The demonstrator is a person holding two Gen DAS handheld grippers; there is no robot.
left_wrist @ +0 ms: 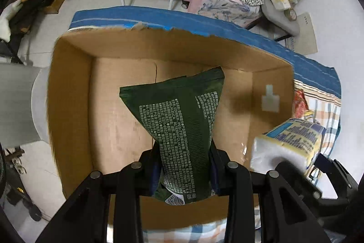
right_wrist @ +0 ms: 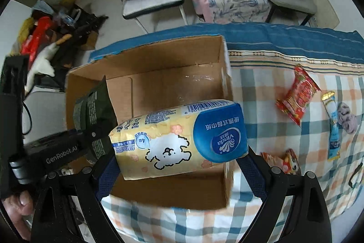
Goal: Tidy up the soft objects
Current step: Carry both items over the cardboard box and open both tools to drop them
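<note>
The left gripper (left_wrist: pixel 185 165) was clamped on a dark green pouch (left_wrist: pixel 179 129), pinched narrow at the waist and covered in fine white print, with a barcode label at its lower end. The pouch hung upright over the open cardboard box (left_wrist: pixel 70 92), whose brown floor showed a seam and a pale paper tag on the right wall. The box's far rim was torn, with blue tape scraps along it.

To the right, the right gripper (right_wrist: pixel 182 165) was closed on a pack of tissues (right_wrist: pixel 179 140), soft and yellow, printed with a fluffy white dog and capped by a blue end bearing a white logo. The pack lay sideways, held above the near right part of the box, its blue end just past the box's right wall. In the right view the green pouch stood at the box's left side, close beside the tissues, with the left gripper's black body crowding the near left corner.

The box sat on a checked cloth (right_wrist: pixel 268 88) with a blue border. Further right on the cloth lay a red snack packet (right_wrist: pixel 298 95), a slim blue sachet (right_wrist: pixel 332 126), a purplish soft lump (right_wrist: pixel 347 120) just beside it, and another orange-red packet (right_wrist: pixel 284 161) near the right gripper.
</note>
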